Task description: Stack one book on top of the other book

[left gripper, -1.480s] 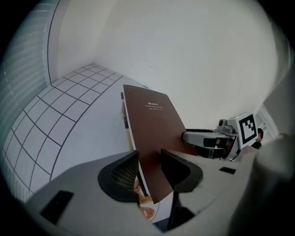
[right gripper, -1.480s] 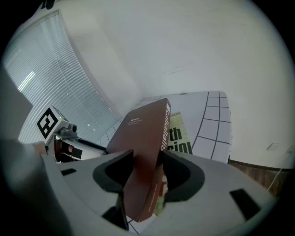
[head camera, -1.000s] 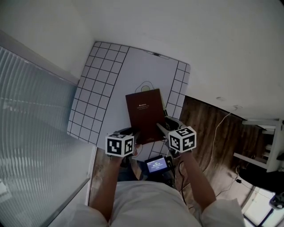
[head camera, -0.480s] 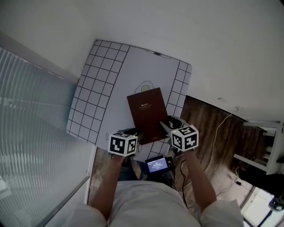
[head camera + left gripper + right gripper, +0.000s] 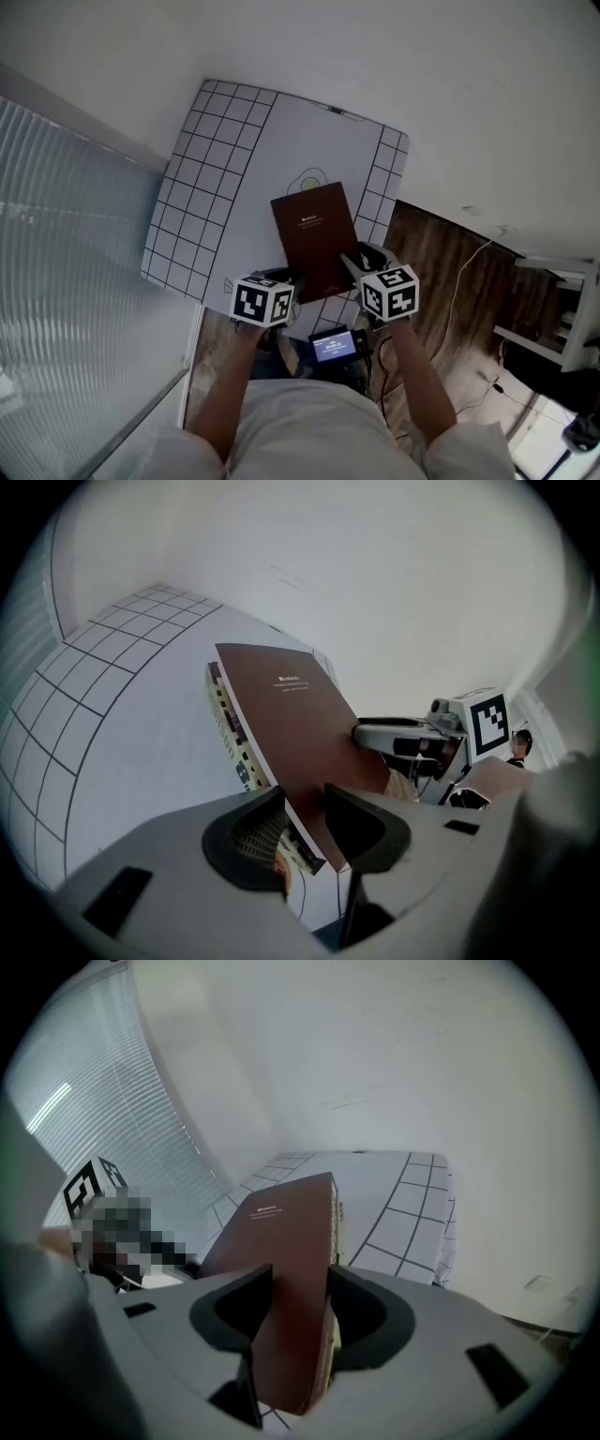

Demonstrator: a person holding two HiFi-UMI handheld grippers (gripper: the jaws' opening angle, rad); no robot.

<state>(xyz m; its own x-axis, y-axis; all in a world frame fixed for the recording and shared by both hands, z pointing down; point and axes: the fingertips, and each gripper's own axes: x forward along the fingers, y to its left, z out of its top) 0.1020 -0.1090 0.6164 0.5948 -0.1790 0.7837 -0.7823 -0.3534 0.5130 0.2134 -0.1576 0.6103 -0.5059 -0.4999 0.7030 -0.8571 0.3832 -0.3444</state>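
left gripper (image 5: pixel 305 822) pinches the brown book (image 5: pixel 314 239) at a near corner, its jaws have just been closing; right gripper (image 5: pixel 298 1309) clamps the other near corner; brown book hangs tilted over the second book (image 5: pixel 228 726) on the mat (image 5: pixel 211 178)

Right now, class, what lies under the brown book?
A second book lies under the brown book, on the gridded mat. Only its yellow patterned edge shows along one side; the rest of its cover is hidden by the brown book.
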